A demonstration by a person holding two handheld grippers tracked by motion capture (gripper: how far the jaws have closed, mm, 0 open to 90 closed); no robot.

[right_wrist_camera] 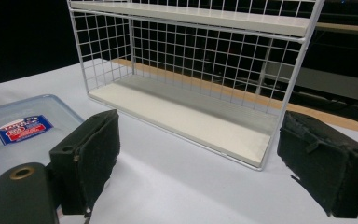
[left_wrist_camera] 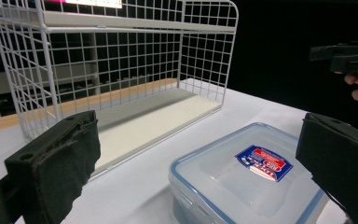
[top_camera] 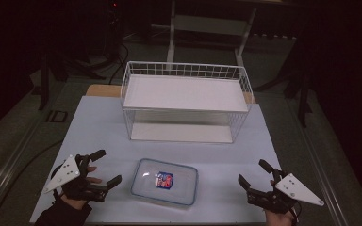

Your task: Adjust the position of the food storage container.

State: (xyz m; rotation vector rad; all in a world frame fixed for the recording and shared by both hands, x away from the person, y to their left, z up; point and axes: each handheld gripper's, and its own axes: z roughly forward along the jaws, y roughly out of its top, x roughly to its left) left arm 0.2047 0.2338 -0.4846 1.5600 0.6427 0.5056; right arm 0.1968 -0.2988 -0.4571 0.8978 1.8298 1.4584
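With the lidded container [top_camera: 165, 181] sitting at 6 o'clock of the wire rack [top_camera: 185, 101] on the desk [top_camera: 99, 127], both the left tool [top_camera: 109, 165] and right tool [top_camera: 250, 170] gape wide and empty, so an uneven two-sided squeeze may skid it away.

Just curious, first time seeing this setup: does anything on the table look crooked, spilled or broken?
Nothing stands out. The box lies flat with its lid on, slightly turned to the table edge; the rack stands upright with bare shelves.

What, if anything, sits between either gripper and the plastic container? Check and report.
Nothing visible. The left gripper and the right gripper flank the plastic container, both open, with bare white table cover in the gaps. The wire shelf rack stands farther back, off both paths.
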